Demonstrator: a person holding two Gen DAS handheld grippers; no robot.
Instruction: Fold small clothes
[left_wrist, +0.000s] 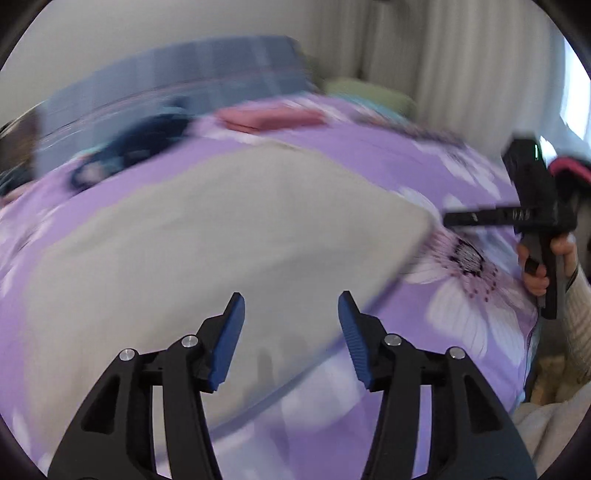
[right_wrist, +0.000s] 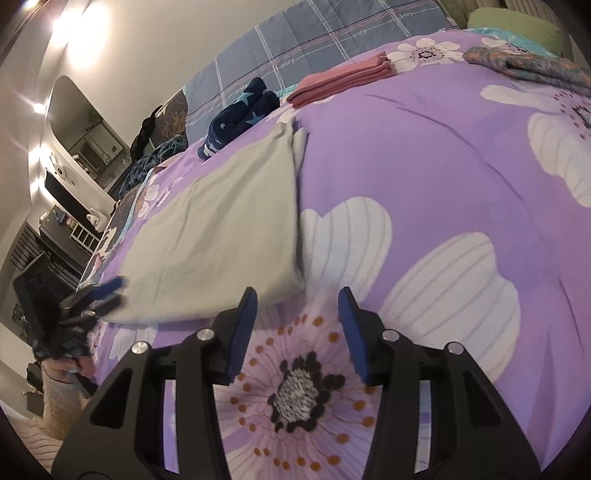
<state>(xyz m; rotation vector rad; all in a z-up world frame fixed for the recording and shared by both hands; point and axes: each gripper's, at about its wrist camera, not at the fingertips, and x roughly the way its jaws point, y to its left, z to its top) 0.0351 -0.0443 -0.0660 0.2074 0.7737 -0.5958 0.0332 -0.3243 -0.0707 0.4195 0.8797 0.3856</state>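
Observation:
A pale grey-green garment (left_wrist: 207, 236) lies flat, folded lengthwise, on the purple flowered bedspread (left_wrist: 369, 158); it also shows in the right wrist view (right_wrist: 221, 229). My left gripper (left_wrist: 291, 306) is open and empty, just above the garment's near edge; in the right wrist view it (right_wrist: 103, 295) sits at the garment's near left corner, blurred. My right gripper (right_wrist: 297, 299) is open and empty, by the garment's near right corner; it shows in the left wrist view (left_wrist: 448, 219), its tips beside the garment's right edge.
A folded pink garment (right_wrist: 343, 79) and a dark blue star-patterned piece (right_wrist: 240, 114) lie farther up the bed. A patterned grey-orange cloth (right_wrist: 524, 62) lies at the far right. A blue plaid quilt (right_wrist: 325, 33) is behind them. Furniture (right_wrist: 55, 229) stands left of the bed.

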